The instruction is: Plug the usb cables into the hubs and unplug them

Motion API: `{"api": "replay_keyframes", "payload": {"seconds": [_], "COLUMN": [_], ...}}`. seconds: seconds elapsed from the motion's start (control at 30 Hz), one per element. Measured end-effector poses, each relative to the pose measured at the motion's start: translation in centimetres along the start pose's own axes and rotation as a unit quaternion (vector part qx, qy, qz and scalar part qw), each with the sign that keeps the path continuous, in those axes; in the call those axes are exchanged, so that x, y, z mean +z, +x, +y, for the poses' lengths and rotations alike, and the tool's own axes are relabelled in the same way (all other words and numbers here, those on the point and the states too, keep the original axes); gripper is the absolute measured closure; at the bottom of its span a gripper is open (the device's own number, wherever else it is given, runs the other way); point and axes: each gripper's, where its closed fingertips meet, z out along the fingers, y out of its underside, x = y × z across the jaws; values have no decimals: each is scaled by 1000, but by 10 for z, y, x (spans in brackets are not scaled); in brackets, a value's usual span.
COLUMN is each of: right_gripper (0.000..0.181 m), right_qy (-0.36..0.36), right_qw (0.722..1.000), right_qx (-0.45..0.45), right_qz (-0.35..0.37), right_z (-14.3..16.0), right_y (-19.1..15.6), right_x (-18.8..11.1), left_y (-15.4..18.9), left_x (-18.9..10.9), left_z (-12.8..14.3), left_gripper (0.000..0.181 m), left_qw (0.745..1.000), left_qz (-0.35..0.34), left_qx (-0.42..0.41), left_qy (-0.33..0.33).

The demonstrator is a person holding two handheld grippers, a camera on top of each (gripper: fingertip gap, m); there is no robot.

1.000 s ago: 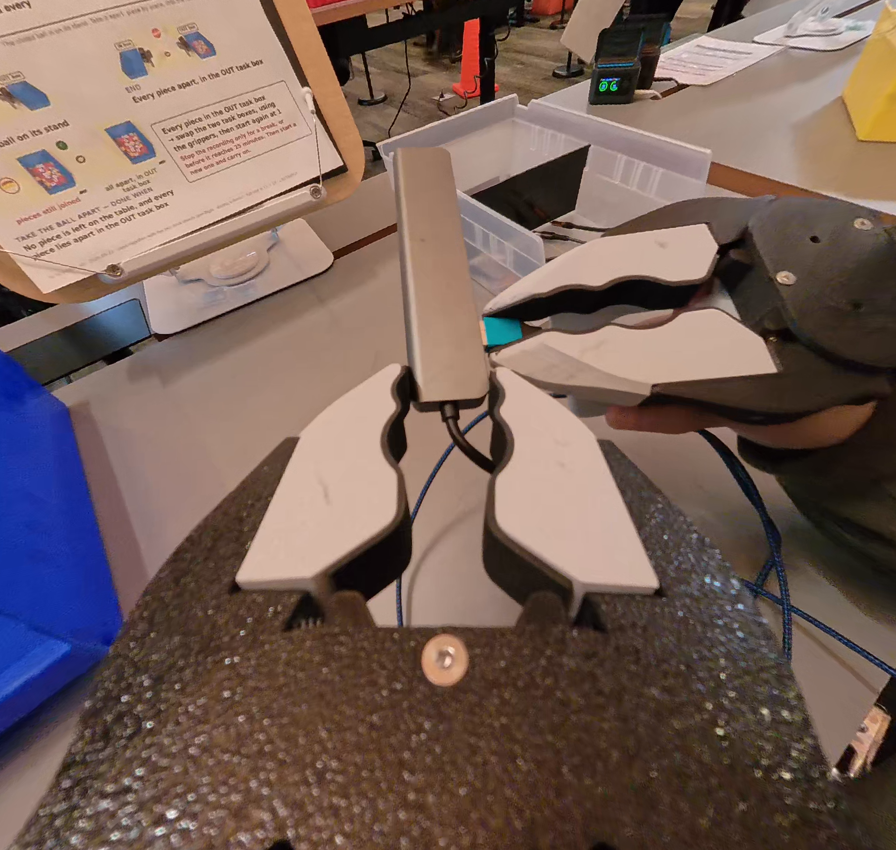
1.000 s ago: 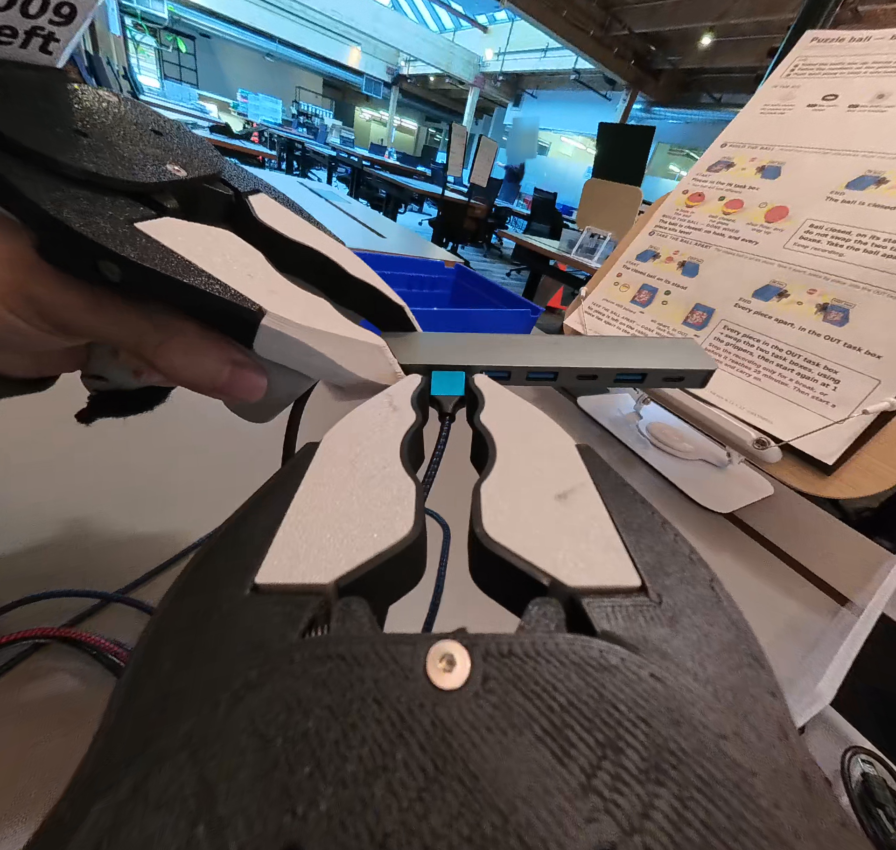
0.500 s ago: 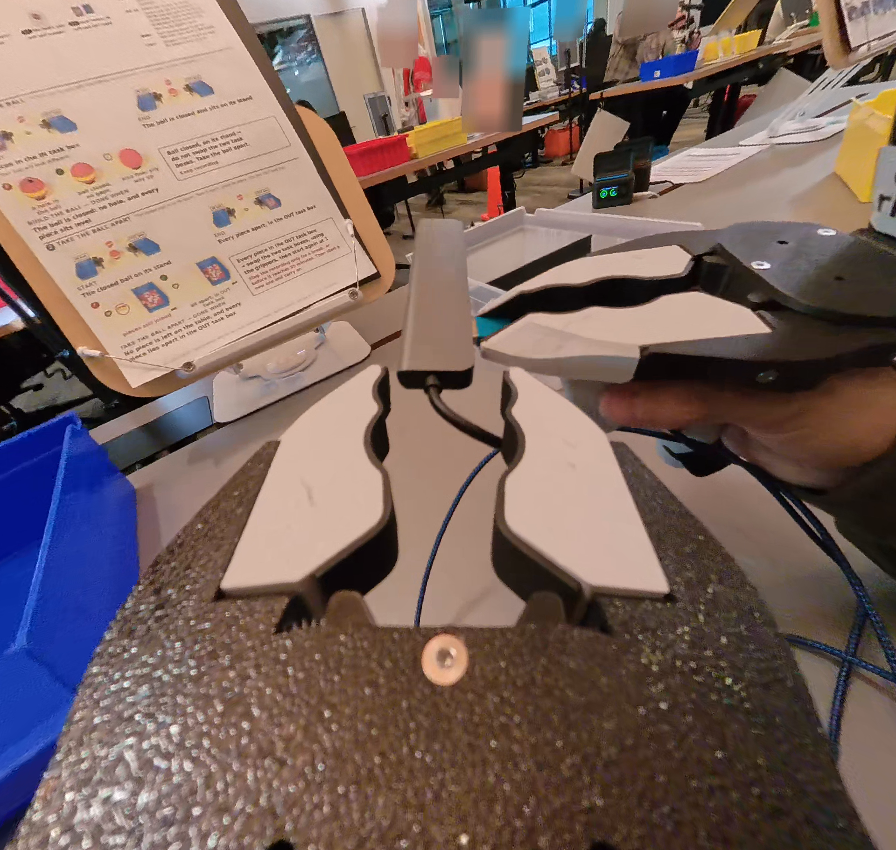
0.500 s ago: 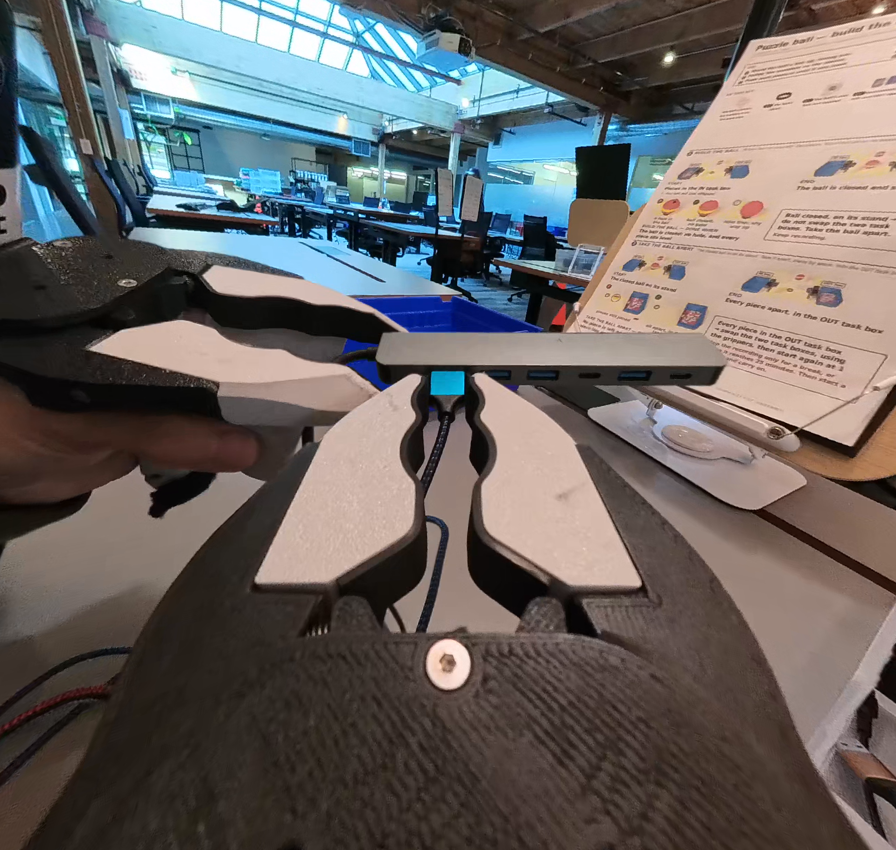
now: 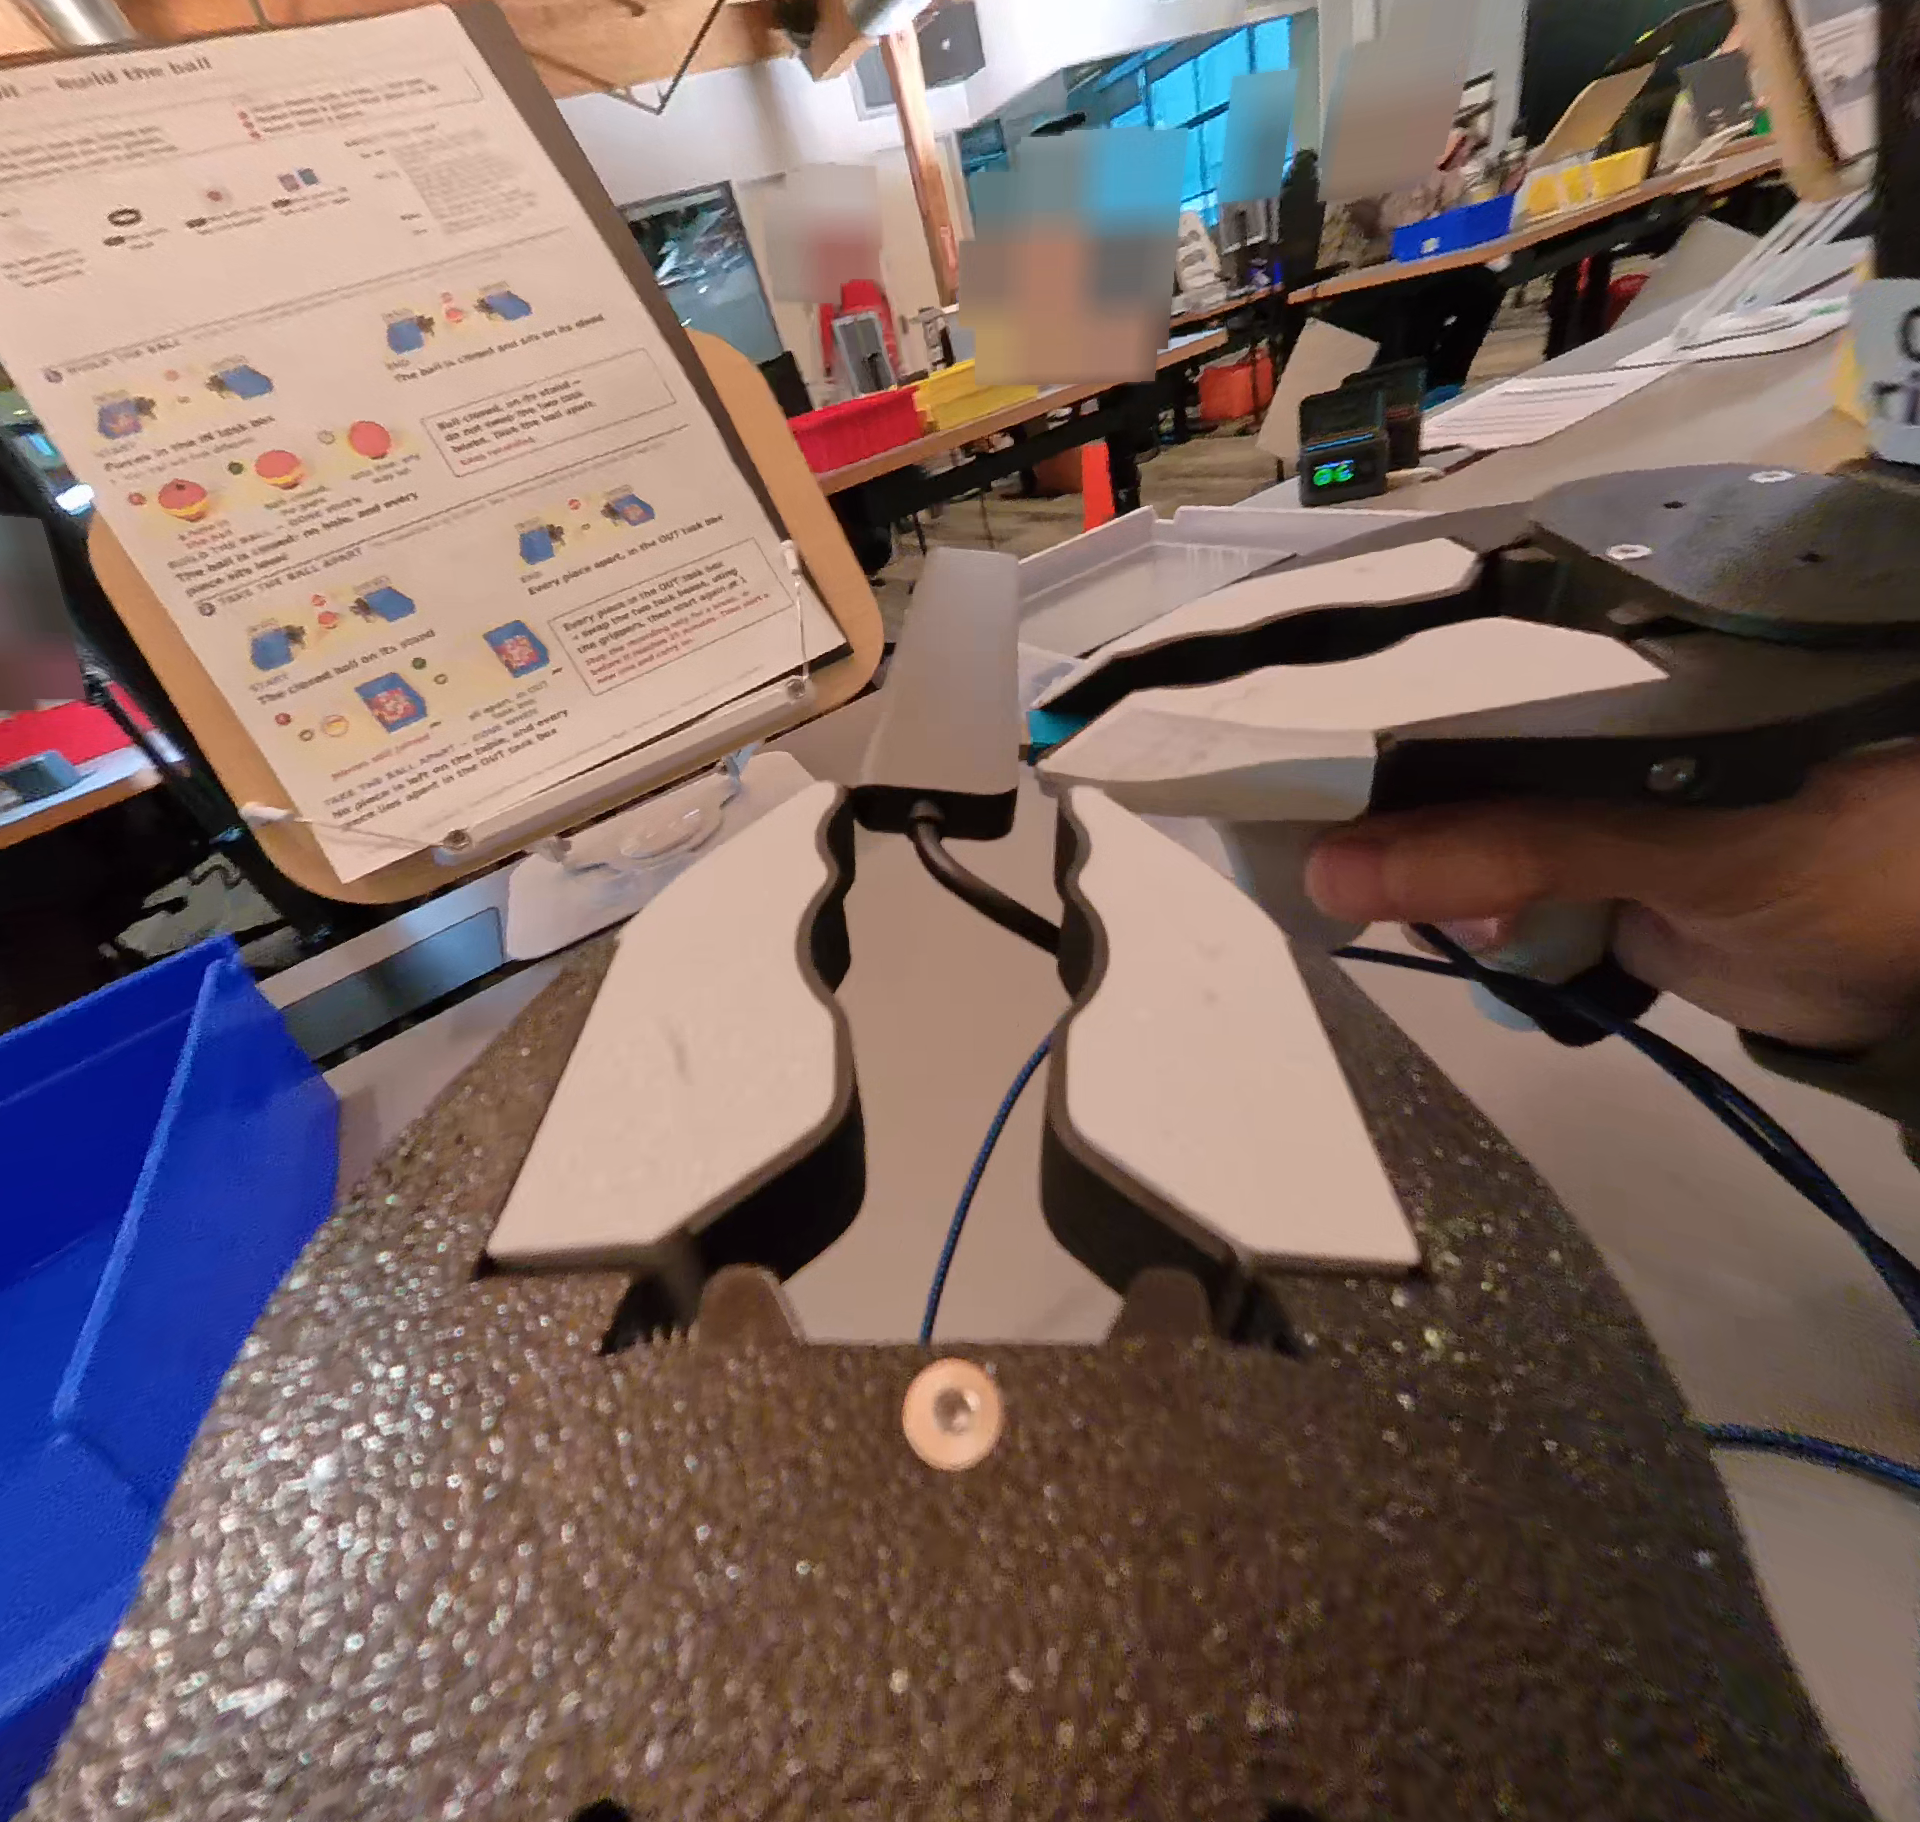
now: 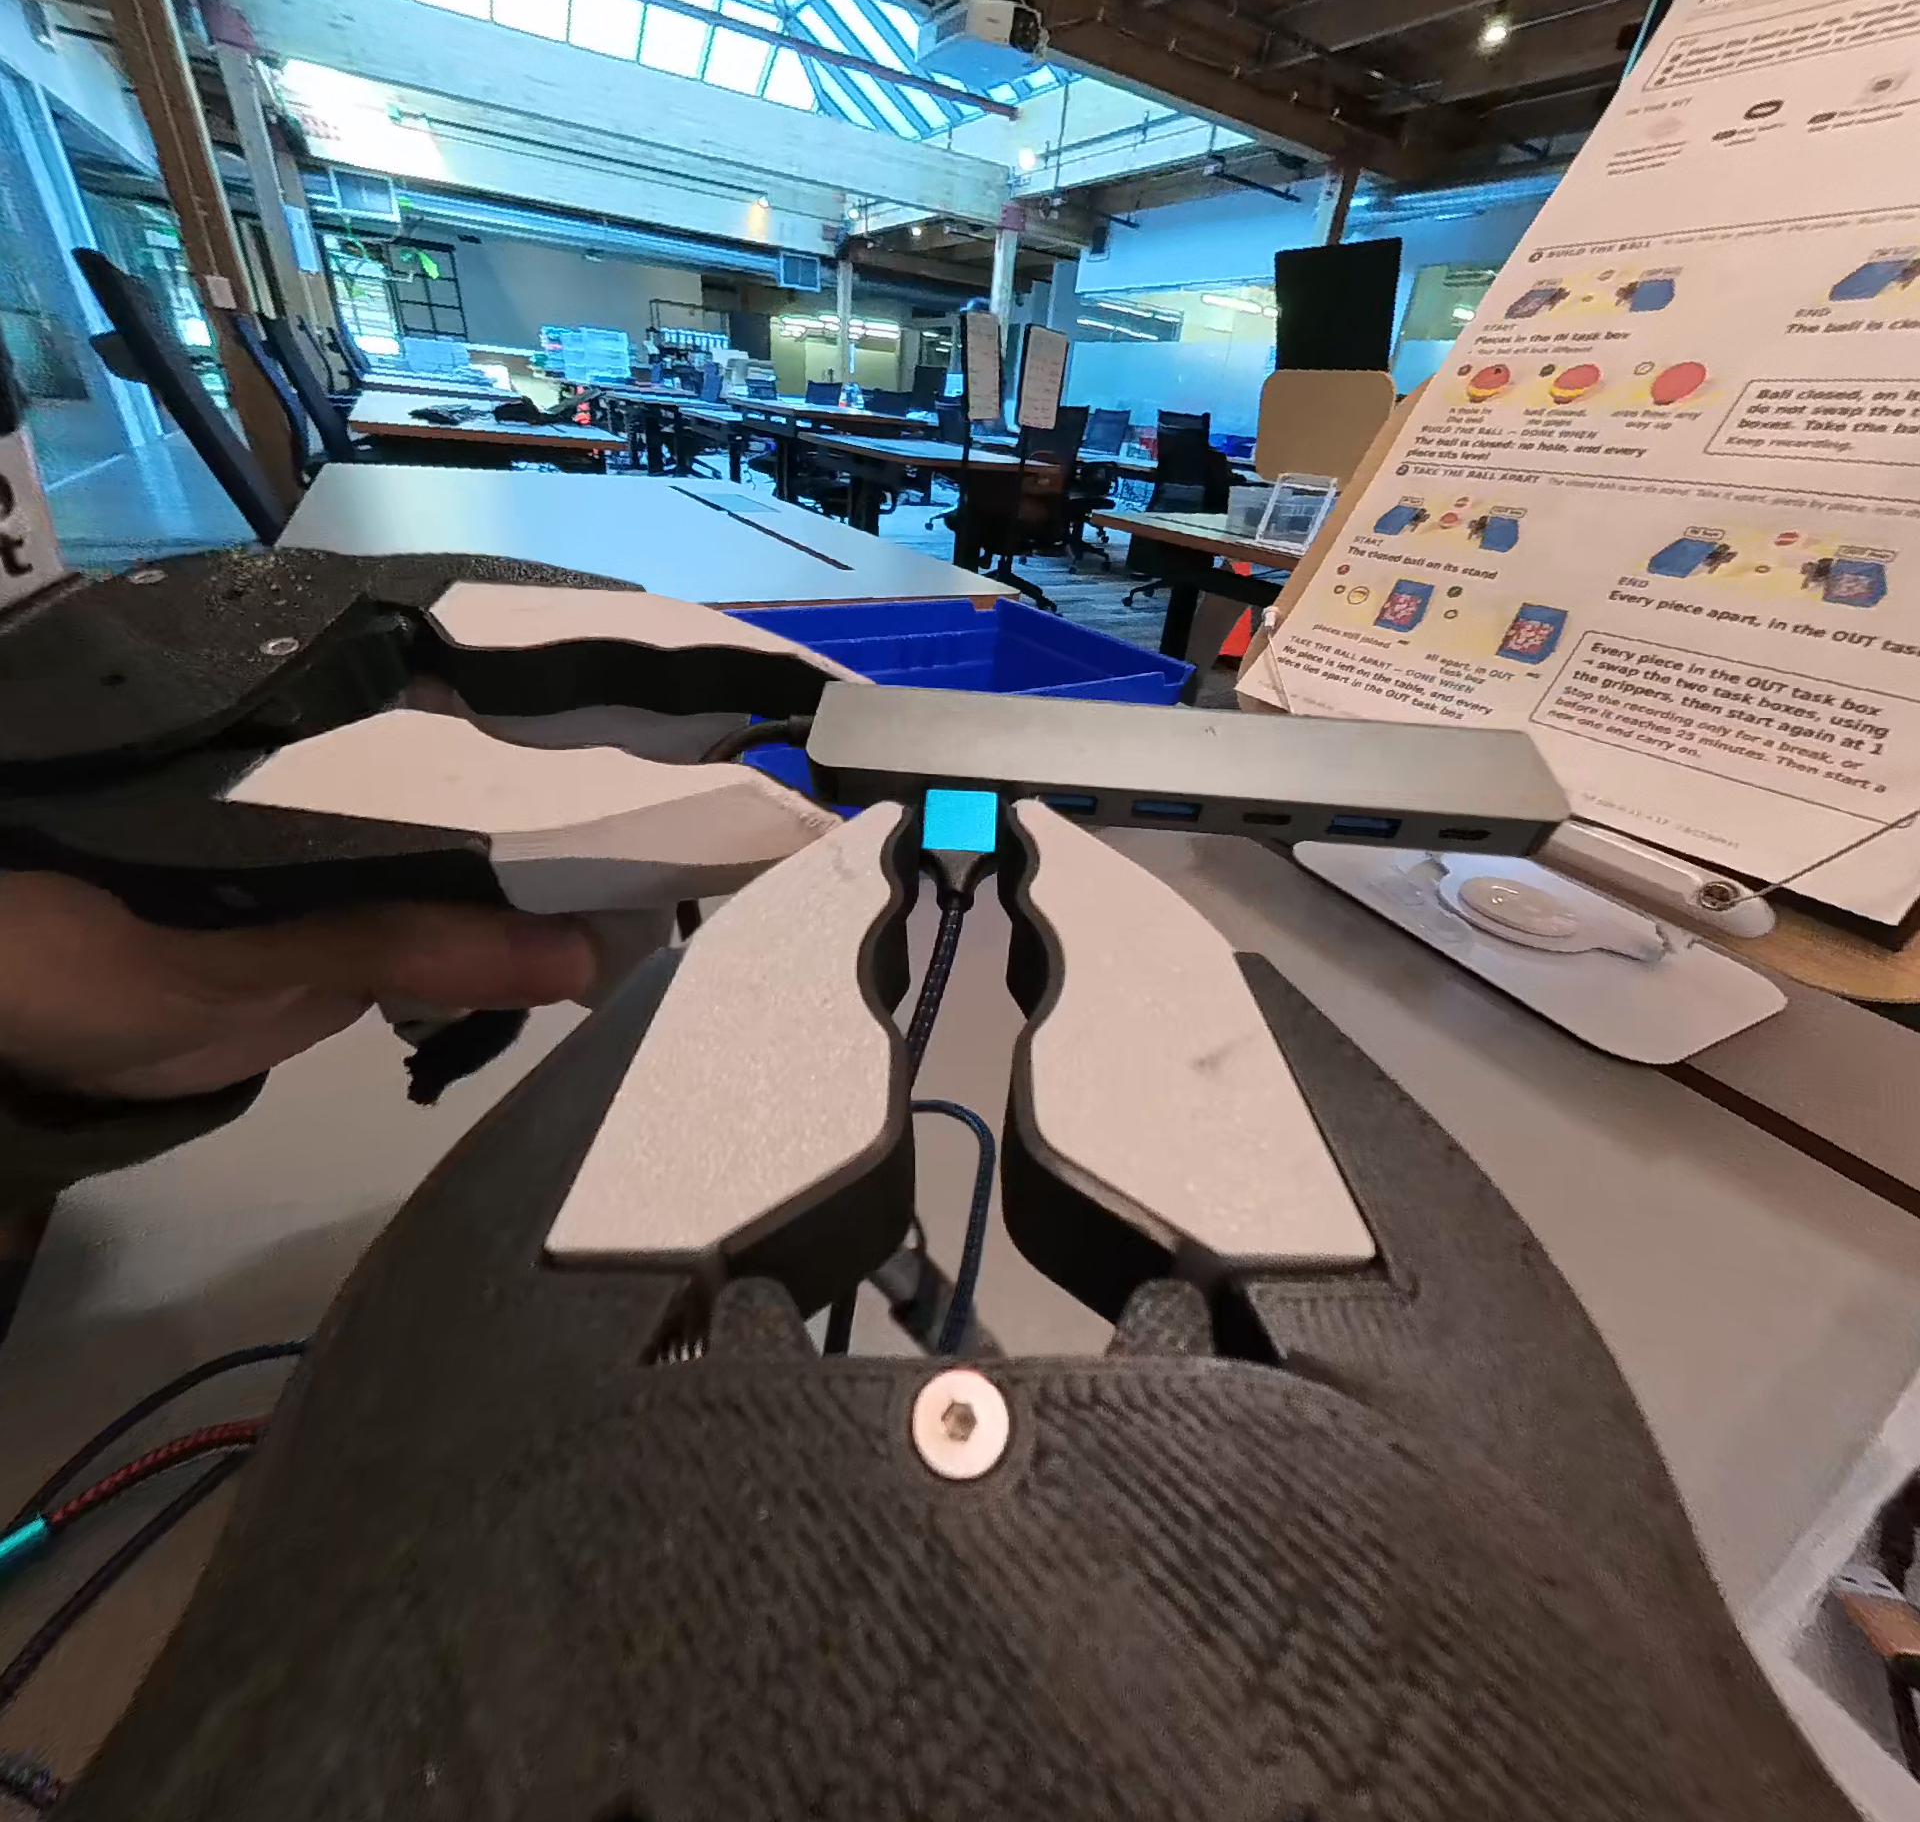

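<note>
With my left gripper (image 5: 943, 796) clamping the grey hub (image 6: 1184, 756) mid-frame and my right gripper (image 6: 958, 827) pinching the teal plug (image 6: 958, 820), I'd pull straight, without twisting.

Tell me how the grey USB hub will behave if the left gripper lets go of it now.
The hub looks rigid, a slim metal-like bar, so it should not bend. Only the plug in the right gripper would then hold it, so it may sag or pull loose. Its smooth faces look slippery; its black cable is floppy.

Slim grey hub (image 6: 1184, 749) held level off the table, a blue-tipped braided USB cable (image 6: 958, 823) plugged into its side
</note>
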Motion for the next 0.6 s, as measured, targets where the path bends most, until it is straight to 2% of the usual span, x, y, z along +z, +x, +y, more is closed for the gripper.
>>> {"api": "replay_keyframes", "payload": {"seconds": [0.2, 0.3, 0.37, 0.6], "right_gripper": [168, 168, 168, 168], "right_qy": [-18, -40, -45, -33], "right_qw": [1000, 998, 998, 999], "right_qx": [-18, -45, -47, 11], "right_qz": [-1, 4, 1, 5], "right_z": [1, 7, 7, 5], "right_y": [1, -1, -3, 0], "right_x": [-1, 1, 2, 2], "left_y": [0, -9, -1, 0], "left_x": [-2, -1, -1, 2], "left_z": [-2, 7, 9, 2], "left_gripper": [153, 135, 146, 150], "left_qw": [995, 1000, 998, 999], "left_qz": [48, 3, 10, -2], "left_qx": [-83, -1, 64, 30], "left_qy": [12, -17, -25, 14]}}
